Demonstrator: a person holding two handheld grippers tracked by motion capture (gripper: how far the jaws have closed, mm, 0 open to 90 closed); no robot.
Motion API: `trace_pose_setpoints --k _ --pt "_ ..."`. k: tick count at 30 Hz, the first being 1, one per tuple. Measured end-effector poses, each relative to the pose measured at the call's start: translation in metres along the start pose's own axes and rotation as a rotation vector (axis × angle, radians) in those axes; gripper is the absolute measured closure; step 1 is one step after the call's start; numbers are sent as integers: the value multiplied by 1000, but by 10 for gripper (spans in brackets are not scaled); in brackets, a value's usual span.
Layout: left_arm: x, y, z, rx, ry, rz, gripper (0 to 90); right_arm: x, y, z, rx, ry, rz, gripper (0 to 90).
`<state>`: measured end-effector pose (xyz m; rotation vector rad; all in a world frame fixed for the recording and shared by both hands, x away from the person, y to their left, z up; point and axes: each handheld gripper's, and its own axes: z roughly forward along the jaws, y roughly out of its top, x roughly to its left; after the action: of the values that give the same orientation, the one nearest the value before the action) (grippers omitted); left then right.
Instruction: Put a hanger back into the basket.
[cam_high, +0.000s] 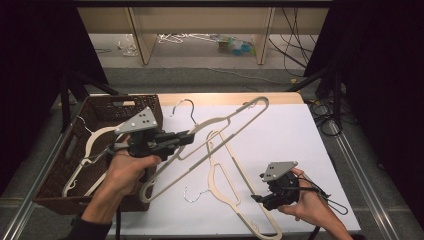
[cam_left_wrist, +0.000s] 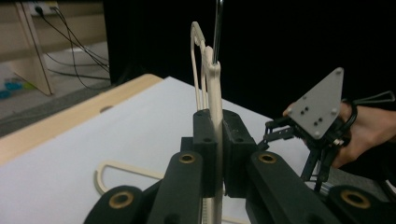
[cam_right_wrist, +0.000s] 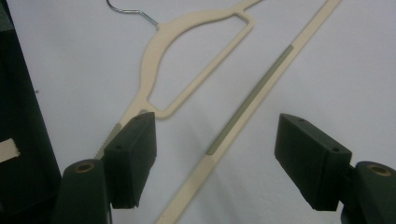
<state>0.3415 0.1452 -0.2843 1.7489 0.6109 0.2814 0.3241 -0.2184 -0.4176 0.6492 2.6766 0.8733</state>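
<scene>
My left gripper (cam_high: 187, 136) is shut on a cream plastic hanger (cam_high: 261, 102) near its metal hook and holds it tilted above the white table (cam_high: 290, 145). In the left gripper view the jaws clamp the hanger's neck (cam_left_wrist: 215, 93), which stands upright between them. A second cream hanger (cam_high: 223, 186) lies flat on the table. My right gripper (cam_high: 257, 198) hovers over that hanger's lower end, open. In the right gripper view its straight bar (cam_right_wrist: 247, 107) runs between the spread jaws without touching either pad (cam_right_wrist: 135, 154).
A dark woven basket (cam_high: 65, 155) sits at the table's left edge with more cream hangers (cam_high: 92, 142) inside. The right gripper (cam_left_wrist: 280, 133) and its hand appear far right in the left gripper view. Shelving legs and cables lie beyond the table.
</scene>
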Motion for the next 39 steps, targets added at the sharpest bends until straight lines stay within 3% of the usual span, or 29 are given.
trace_pose_setpoints --k 3,9,15,16,20,28,33,39 --pt "0 14 -20 -8 50 46 856 0 -1 0 4 2 6 306" --pt "20 19 -53 -14 132 33 856 0 -3 0 7 0 8 306" --pt "48 15 -84 -22 232 52 856 0 -5 3 11 2 -3 306" --pt "51 13 -89 -13 252 31 856 0 -5 3 10 3 -3 306" --pt "72 6 -104 -13 307 54 856 1 -5 4 14 6 -9 307" --pt "111 -23 -128 3 385 27 856 0 -7 5 19 10 -5 306" --pt "131 -42 -137 8 403 5 856 0 -8 7 30 15 -2 306" --pt "145 -58 -143 40 416 16 856 0 -8 6 36 23 1 306"
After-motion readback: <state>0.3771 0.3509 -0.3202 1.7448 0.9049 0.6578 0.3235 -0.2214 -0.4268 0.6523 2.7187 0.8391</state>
